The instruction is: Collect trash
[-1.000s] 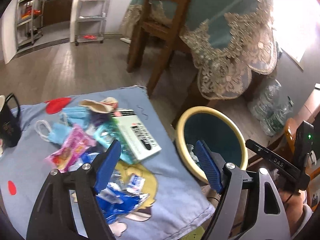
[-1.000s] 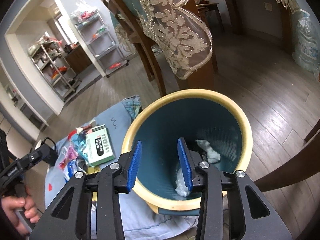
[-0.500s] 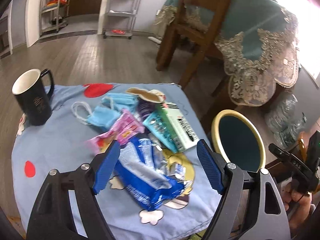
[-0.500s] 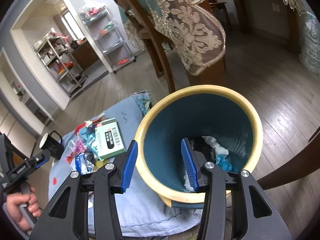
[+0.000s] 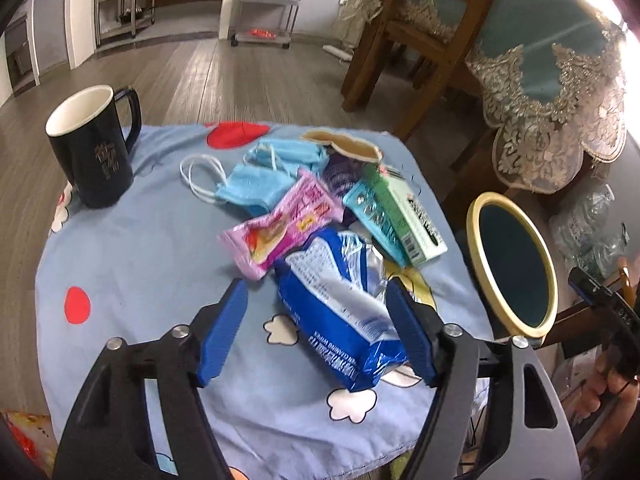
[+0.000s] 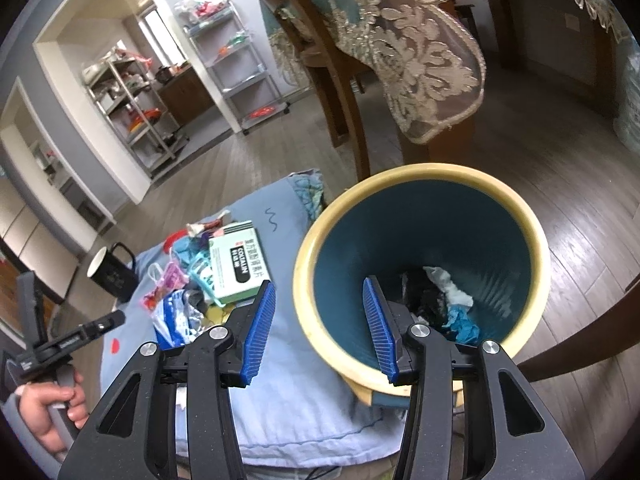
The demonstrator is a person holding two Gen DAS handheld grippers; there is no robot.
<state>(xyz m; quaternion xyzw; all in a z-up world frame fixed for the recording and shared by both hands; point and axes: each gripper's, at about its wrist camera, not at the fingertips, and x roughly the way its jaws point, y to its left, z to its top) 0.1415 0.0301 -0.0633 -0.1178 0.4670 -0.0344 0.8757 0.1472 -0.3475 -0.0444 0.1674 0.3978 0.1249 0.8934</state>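
A pile of trash lies on the blue cartoon cloth (image 5: 152, 240): a blue wipes packet (image 5: 340, 312), a pink wrapper (image 5: 284, 224), blue face masks (image 5: 260, 180), a green box (image 5: 404, 212). My left gripper (image 5: 320, 332) is open above the table's near side, its fingers either side of the wipes packet, not touching it. The yellow-rimmed teal bin (image 6: 424, 272) stands beside the table, also in the left view (image 5: 512, 264), with crumpled trash inside. My right gripper (image 6: 320, 332) is open and empty over the bin's near rim.
A black mug (image 5: 92, 148) stands at the cloth's far left. A wooden chair (image 5: 408, 40) and a table with a lace-edged cloth (image 5: 560, 72) stand behind. Metal shelves (image 6: 132, 108) are far back. Plastic bottles (image 5: 588, 228) lie on the floor at right.
My left gripper has swung from over the bin back over the table and lowered toward the wipes packet. My right gripper has opened wider and drawn back to the bin's near rim.
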